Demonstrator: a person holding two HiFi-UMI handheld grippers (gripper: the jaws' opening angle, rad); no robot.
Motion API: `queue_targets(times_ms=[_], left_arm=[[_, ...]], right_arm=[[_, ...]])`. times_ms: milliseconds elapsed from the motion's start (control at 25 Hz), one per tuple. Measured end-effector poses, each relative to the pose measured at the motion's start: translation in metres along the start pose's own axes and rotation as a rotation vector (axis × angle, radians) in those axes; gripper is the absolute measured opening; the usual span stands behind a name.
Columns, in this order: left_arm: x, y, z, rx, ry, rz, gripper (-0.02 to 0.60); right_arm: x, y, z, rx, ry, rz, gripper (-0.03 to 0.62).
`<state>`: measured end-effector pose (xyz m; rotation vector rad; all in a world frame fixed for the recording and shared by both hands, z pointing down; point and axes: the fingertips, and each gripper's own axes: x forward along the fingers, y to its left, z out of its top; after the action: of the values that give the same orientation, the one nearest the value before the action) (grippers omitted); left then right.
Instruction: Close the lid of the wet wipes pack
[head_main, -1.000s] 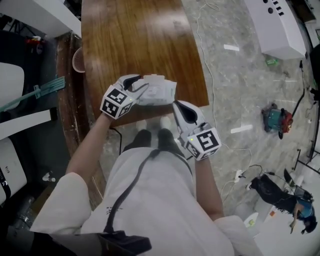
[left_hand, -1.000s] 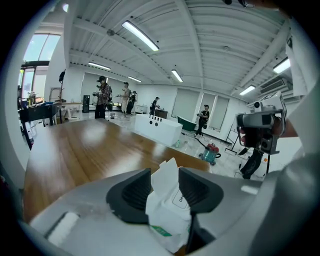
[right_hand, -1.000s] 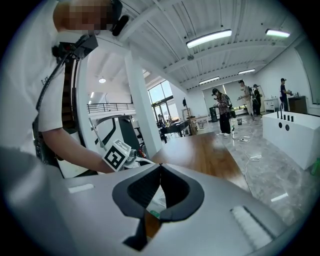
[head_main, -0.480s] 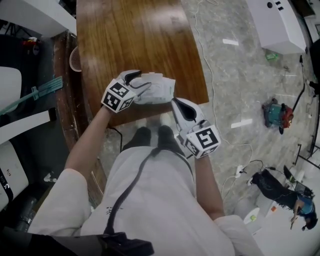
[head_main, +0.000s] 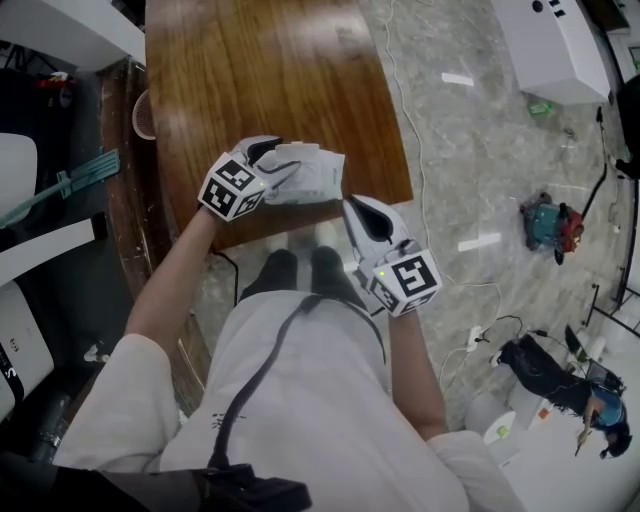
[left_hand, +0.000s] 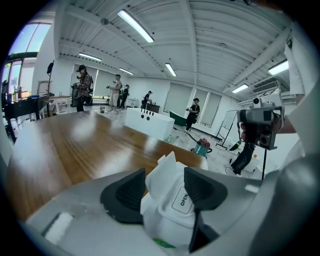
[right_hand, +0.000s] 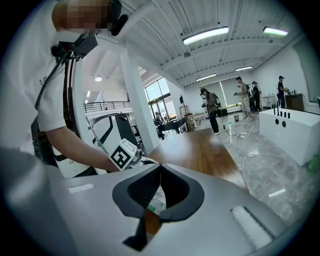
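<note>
The white wet wipes pack (head_main: 318, 172) lies near the front edge of the wooden table (head_main: 260, 70). My left gripper (head_main: 283, 165) reaches over its left end with the jaws open. In the left gripper view the pack (left_hand: 175, 215) sits between the two dark pads (left_hand: 122, 195). Its lid, labelled OPEN (left_hand: 182, 199), faces up, and a tissue (left_hand: 165, 170) sticks out beside it. My right gripper (head_main: 352, 207) hovers just right of the pack at the table's edge, shut on nothing. In its own view the right gripper (right_hand: 160, 165) shows the pack through the gap under its tips.
A pink cup (head_main: 140, 115) stands at the table's left edge. On the floor to the right are a long white box (head_main: 555, 50), loose cables and a red-and-teal machine (head_main: 548, 225). Several people stand far off in the hall (left_hand: 82, 92).
My left gripper has settled slightly lower over the pack, with its jaws a little wider apart. The right gripper has kept still.
</note>
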<state>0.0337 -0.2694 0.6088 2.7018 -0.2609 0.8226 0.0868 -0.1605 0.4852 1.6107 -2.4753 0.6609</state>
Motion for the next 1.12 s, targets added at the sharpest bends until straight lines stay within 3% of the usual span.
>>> queue_targets(times_ms=[1120], left_arm=[[-0.013,-0.052,-0.027,0.122,0.066,0.039,0.245]], right_arm=[[-0.02,0.006,-0.002,0.003,-0.033,0.024,0.009]])
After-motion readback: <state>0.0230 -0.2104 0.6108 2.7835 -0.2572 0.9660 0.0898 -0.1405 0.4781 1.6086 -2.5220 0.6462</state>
